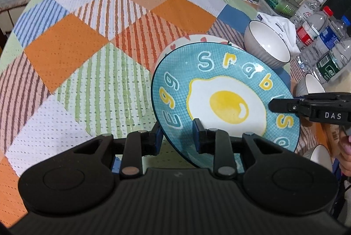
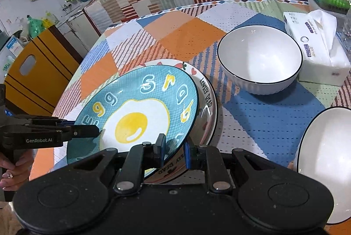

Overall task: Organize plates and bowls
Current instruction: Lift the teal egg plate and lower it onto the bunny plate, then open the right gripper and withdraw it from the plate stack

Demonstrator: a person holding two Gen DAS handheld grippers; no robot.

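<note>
Left gripper (image 1: 176, 136): jaws pinch the near-left rim of the blue egg plate (image 1: 221, 101), one finger above, one below.
Right gripper (image 2: 174, 150): jaws clamp the opposite rim of the same plate.
Blue egg plate: tilted, carried between both grippers, just over the white bear plate (image 2: 205, 101); whether the two touch is hard to tell.
White bear plate: on the patchwork tablecloth (image 1: 87, 59), under and beyond the blue one.
Bowls: one white bowl (image 2: 260, 59) ahead and right of the right gripper; a second bowl (image 2: 326, 164) close at its right.
Tissue pack (image 2: 318, 46): beyond the first bowl.
Water bottles (image 1: 316, 35): far right of the left gripper.
</note>
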